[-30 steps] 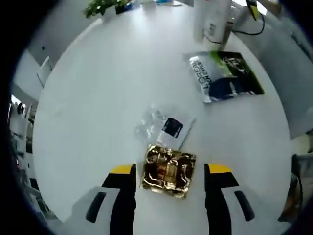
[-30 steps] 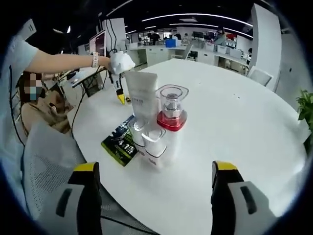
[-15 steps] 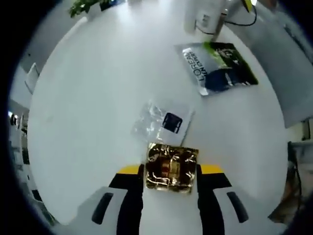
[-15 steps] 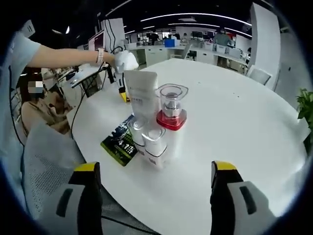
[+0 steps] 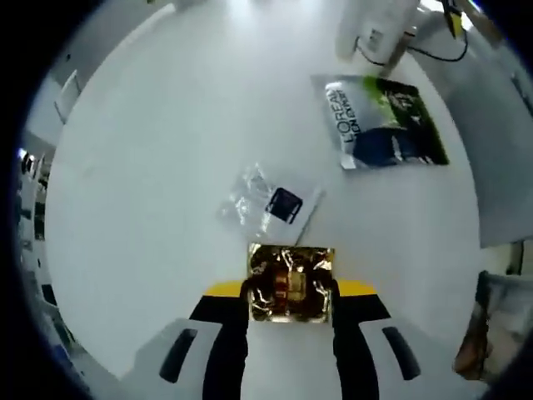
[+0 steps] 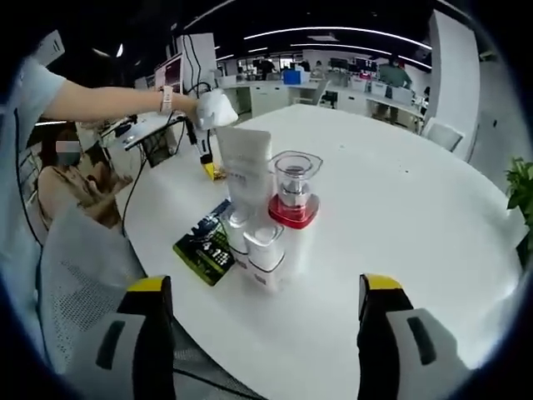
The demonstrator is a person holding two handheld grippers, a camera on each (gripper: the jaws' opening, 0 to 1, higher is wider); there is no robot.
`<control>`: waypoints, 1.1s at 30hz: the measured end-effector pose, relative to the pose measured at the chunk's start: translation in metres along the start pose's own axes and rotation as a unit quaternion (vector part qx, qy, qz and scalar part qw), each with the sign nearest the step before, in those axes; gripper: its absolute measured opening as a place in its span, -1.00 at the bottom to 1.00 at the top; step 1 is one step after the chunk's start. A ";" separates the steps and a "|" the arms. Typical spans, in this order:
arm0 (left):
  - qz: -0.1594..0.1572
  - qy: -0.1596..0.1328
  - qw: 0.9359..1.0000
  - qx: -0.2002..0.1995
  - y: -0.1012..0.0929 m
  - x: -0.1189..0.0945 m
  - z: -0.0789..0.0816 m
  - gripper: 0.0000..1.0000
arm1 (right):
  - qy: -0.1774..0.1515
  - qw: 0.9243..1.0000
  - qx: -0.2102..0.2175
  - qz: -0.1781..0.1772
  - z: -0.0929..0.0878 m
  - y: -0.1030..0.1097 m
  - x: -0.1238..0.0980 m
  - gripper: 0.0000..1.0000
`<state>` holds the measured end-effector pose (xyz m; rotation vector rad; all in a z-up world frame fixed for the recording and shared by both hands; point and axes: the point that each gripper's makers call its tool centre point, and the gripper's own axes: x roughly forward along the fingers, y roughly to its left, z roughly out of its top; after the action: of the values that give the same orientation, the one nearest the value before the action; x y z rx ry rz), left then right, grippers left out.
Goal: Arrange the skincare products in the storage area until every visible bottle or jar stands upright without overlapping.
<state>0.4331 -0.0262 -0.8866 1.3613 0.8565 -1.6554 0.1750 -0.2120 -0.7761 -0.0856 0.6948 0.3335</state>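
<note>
Gold sachet flat on white table, clamped between left gripper jaws. Clear sachet just beyond; green packet farther off. Right gripper jaws wide apart, holding nothing. Upright bottles clustered ahead.

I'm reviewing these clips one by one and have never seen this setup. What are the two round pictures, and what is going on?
A person holds a two-jaw claw in each hand, each carrying a fisheye camera. The left gripper view looks down on a white table: the left claw is shut on a gold foil sachet, with a clear sachet and a L'Oreal packet beyond. The right gripper view shows the right claw open and empty, facing upright white tubes and a red-based jar. Behind them, the person's gloved hand holds the other claw.
</note>
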 end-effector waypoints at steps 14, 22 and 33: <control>0.006 -0.006 1.000 -0.030 -0.033 -0.016 0.022 -0.28 | -0.017 1.000 -0.022 0.007 0.011 0.008 -0.006 0.89; 0.001 -0.003 0.999 -0.053 -0.051 -0.011 0.030 -0.28 | -0.033 0.999 -0.039 0.008 0.020 0.012 -0.016 0.97; -0.006 -0.001 0.997 -0.072 -0.071 -0.003 0.047 -0.28 | -0.039 0.998 -0.042 -0.006 0.021 0.011 -0.033 0.99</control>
<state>0.3499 -0.0355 -0.8743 1.2577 0.9641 -1.5726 0.1605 -0.2064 -0.7390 -0.1559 0.6022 0.3534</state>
